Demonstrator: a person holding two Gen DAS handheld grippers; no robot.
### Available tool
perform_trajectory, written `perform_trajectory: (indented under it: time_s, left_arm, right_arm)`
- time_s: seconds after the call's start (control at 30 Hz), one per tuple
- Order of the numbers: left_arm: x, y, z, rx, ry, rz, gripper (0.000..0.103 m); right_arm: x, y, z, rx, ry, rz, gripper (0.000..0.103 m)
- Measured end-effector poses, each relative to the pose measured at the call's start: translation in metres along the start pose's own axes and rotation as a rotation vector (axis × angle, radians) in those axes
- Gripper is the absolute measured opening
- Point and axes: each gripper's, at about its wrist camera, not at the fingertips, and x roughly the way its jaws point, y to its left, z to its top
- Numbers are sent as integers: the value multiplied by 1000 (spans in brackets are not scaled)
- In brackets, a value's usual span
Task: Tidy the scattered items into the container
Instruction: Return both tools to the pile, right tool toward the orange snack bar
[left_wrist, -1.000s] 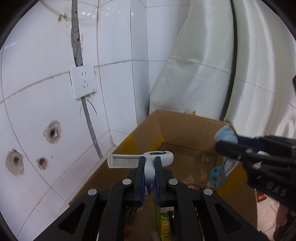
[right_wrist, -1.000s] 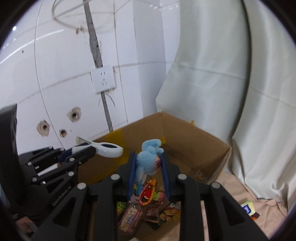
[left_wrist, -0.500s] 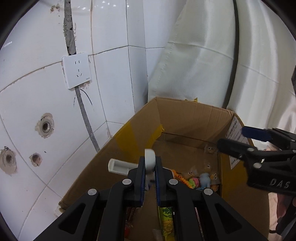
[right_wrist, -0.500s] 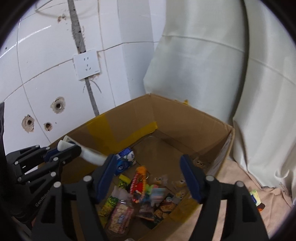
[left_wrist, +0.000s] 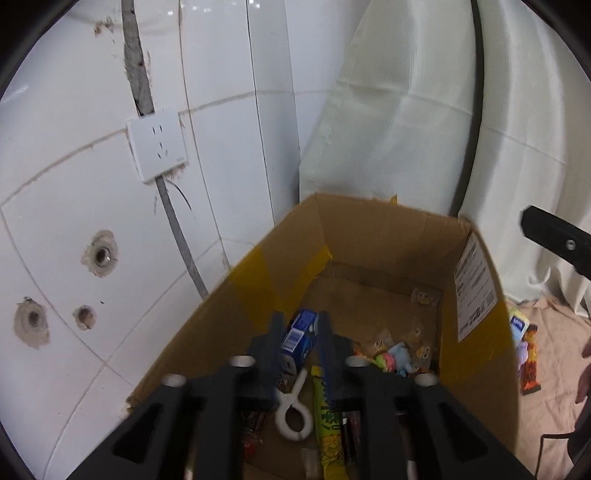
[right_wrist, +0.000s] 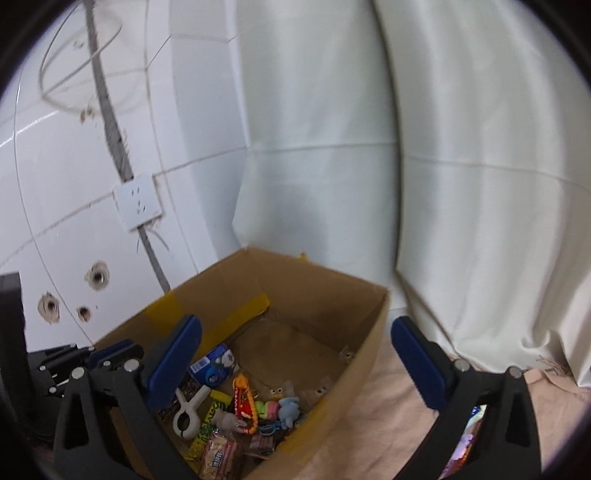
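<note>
Your left hand-held gripper (left_wrist: 298, 343) hangs over the brown cardboard box (left_wrist: 373, 236), jaws opening, nothing gripped: the white plastic clip (left_wrist: 291, 413) lies lower centre among snacks. Your right hand-held gripper (right_wrist: 295, 354) gapes widening, empty. Packets (left_wrist: 526, 354) remain outside on the beige cloth, far right.

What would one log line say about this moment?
left tool: opening, empty | right tool: opening, empty | white clip: in cardboard box | blue plush: in box
</note>
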Motion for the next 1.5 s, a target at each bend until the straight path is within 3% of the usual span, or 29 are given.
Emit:
perform_trajectory:
  time_s: [0.03,0.07,0.23,0.43,0.57,0.77,0.87,1.07,1.2,1.3,1.33,1.47,1.5]
  left_arm:
    - [-5,-3,1,4,-13,-20,98]
    - [-10,-6,3,5,-27,-43,103]
    - [-40,-28,6,-10,-113,-107,103]
    - [-58,-71,10,21,-152,-221,103]
    - [-66,-106,9,53,-169,-322,103]
    - [-60,-174,-5,158,-161,-410,103]
    - [-39,-203,-17,192,-110,-398,103]
    - [9,-226,-40,194,-123,-376,103]
    - [29,-248,-59,336,-159,-193,103]
    - [30,-253,-65,356,-182,-159,103]
    - [29,-252,-66,344,-178,-184,103]
    - [31,-253,-65,265,-64,-399,103]
    - [30,-255,-67,261,-57,-415,103]
  right_arm:
    - [-5,-4,1,9,-8,-3,103]
    - [-12,-8,3,17,-21,-4,103]
    - [-49,-31,11,46,-94,-38,103]
    - [-86,-74,11,97,-138,-103,103]
    - [-99,-102,0,146,-137,-141,103]
    - [-103,-140,-23,161,-72,-229,103]
    - [-94,-161,-40,197,-7,-247,103]
    - [-80,-183,-73,217,62,-226,103]
    - [-71,-181,-91,169,93,-292,103]
    - [-66,-183,-107,137,135,-325,103]
    - [-63,-185,-113,131,149,-334,103]
    - [-56,-198,-128,190,195,-344,103]
    - [-56,-201,-129,205,203,-347,103]
